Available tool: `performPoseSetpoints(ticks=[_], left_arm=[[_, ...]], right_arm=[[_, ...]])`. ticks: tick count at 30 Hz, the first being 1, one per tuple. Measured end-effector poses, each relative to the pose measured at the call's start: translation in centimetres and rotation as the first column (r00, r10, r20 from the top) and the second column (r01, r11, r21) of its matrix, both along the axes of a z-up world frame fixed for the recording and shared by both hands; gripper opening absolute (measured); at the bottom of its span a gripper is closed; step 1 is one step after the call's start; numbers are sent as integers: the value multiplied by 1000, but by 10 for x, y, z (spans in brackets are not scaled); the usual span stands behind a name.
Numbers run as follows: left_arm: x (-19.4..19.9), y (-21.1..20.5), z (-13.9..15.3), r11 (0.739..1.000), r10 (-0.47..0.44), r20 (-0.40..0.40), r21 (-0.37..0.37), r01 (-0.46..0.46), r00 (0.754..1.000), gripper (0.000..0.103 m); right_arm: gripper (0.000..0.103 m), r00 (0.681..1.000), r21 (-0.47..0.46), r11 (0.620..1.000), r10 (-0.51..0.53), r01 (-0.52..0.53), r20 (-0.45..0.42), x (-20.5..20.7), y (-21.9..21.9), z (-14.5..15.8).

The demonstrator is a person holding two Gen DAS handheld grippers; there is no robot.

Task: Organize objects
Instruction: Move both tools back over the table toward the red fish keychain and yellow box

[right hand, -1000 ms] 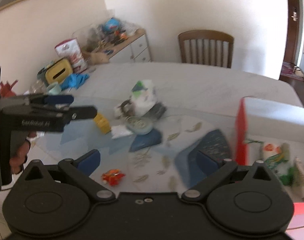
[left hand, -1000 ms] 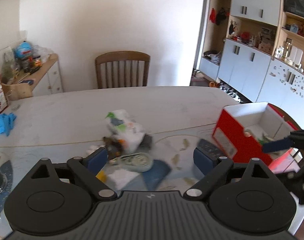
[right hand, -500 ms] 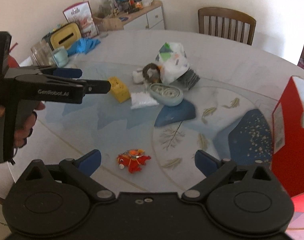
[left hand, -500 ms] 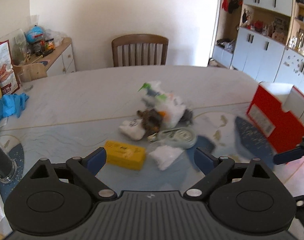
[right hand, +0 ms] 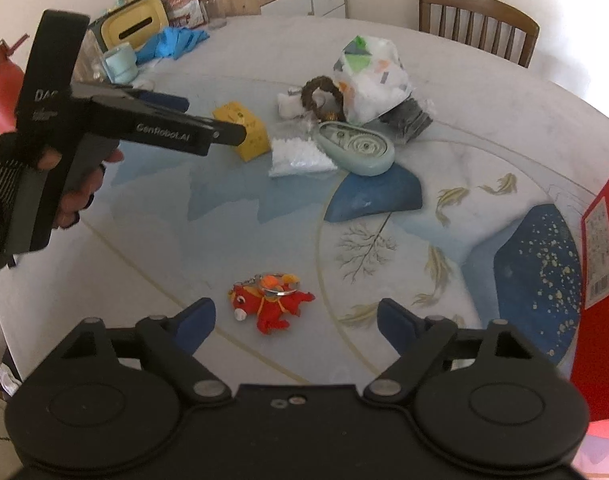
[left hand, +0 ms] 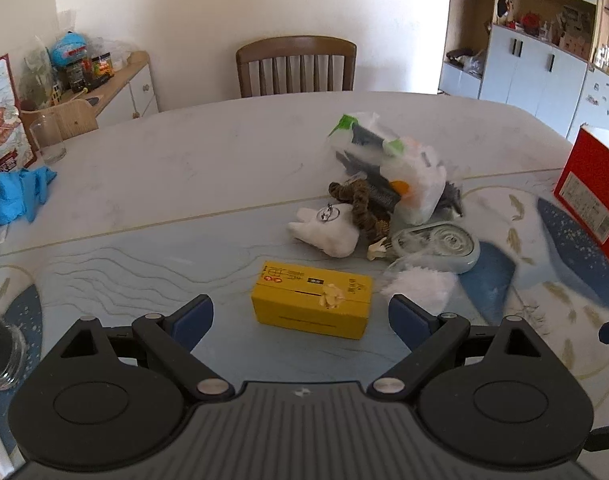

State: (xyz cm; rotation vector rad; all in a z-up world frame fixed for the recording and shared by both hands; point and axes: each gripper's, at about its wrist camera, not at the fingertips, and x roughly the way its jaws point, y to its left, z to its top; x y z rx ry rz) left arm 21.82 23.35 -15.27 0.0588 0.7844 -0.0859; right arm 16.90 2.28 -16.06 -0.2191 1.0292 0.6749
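Right gripper tilted down over red dragon keychain, jaws apart, just closing, around it untouched; left gripper apart above yellow box

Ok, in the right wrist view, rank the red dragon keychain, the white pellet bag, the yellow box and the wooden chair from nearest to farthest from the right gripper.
From the right gripper:
1. Red dragon keychain, just ahead between the open fingers.
2. White pellet bag, mid-table.
3. Yellow box, slightly further back, left, partly hidden behind the left gripper.
4. Wooden chair, beyond the table's far edge.
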Motion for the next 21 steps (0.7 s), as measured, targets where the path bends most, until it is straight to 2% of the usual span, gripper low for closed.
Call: performPoseSetpoints(ticks=[12, 18, 21], left_arm=[[16, 0, -16, 1000, -22, -22, 7, 22, 1000, 95], [18, -2, -18, 1000, -23, -9, 6, 23, 1000, 95], [17, -1, -18, 1000, -26, -8, -1, 26, 1000, 95]], right_arm=[[74, 996, -57, 994, 93, -94, -10, 3, 23, -18], [72, 992, -78, 989, 126, -124, 17, 1, 29, -21], [65, 992, -82, 989, 125, -122, 28, 1, 29, -20]])
